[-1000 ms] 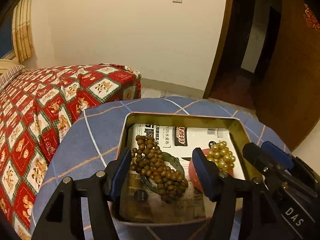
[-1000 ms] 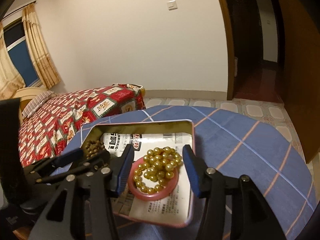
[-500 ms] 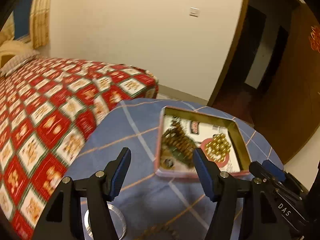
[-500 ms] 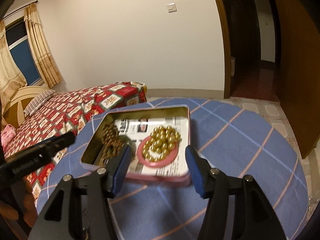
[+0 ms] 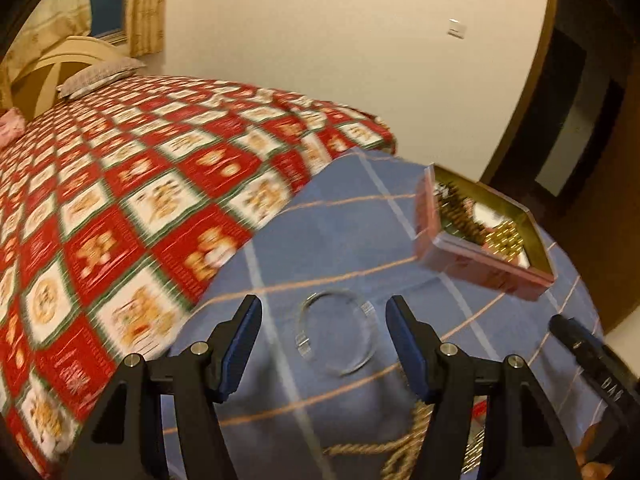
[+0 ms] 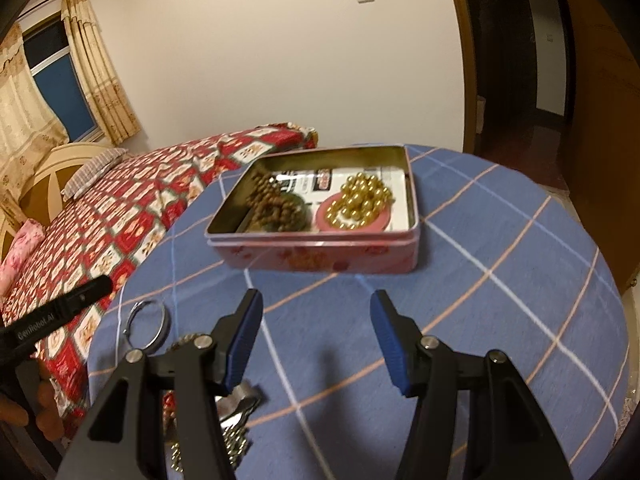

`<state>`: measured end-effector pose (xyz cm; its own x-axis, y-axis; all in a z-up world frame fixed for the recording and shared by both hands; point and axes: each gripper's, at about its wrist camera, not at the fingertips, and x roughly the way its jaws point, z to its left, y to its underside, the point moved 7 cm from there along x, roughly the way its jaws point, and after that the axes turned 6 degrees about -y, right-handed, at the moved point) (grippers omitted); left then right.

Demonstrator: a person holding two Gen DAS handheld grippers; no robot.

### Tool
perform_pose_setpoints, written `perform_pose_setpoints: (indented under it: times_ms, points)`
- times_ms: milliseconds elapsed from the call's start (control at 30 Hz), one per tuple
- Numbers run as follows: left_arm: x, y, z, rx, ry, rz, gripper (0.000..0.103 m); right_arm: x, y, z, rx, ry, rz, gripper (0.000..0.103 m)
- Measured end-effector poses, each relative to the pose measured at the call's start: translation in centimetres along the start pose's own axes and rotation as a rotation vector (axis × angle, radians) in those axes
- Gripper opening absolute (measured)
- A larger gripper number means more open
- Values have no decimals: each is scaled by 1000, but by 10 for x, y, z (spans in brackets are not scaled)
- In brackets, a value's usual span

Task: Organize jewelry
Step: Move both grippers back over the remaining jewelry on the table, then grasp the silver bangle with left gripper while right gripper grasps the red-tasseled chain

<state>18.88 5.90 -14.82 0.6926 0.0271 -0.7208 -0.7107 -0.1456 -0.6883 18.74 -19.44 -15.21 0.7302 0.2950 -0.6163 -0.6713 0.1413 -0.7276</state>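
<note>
A pink tin [image 6: 312, 258] sits on the blue checked tablecloth [image 6: 500, 260]. It holds brown beads [image 6: 272, 204], gold beads [image 6: 360, 200] and a pink bangle [image 6: 352, 224]. My right gripper [image 6: 316, 324] hangs open over bare cloth in front of the tin, with nothing between its fingers. A silver bangle [image 5: 303, 342] lies flat on the cloth. My left gripper [image 5: 324, 332] is open above it, and the ring shows between the two fingers. In the left wrist view the tin [image 5: 480, 256] is blurred at the far right. The silver bangle [image 6: 162, 330] also shows at the right view's lower left.
A gold rope chain [image 5: 400, 444] and more loose jewelry [image 6: 236, 400] lie near the table's front edge. A bed with a red patterned cover [image 5: 140, 200] borders the table on the left. A doorway [image 6: 520, 60] opens at the back right.
Both grippers have drawn back from the tin, where they hovered over the beads. The left one swung left and now stands over the silver bangle; the right one's jaws widened slightly.
</note>
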Motion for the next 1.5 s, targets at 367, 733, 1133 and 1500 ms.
perform_pose_setpoints:
  times_ms: [367, 733, 1133, 1500]
  points:
    - [4, 35, 36, -3, -75, 24, 65, -5, 26, 27, -37, -22, 27, 59]
    - [40, 12, 14, 41, -83, 29, 65, -11, 39, 36, -55, -27, 41, 59]
    - [60, 19, -10, 210, -182, 76, 63, -20, 37, 15, 21, -12, 28, 58]
    - [57, 16, -20, 265, -148, 34, 13, -18, 40, 19, 17, -28, 47, 51]
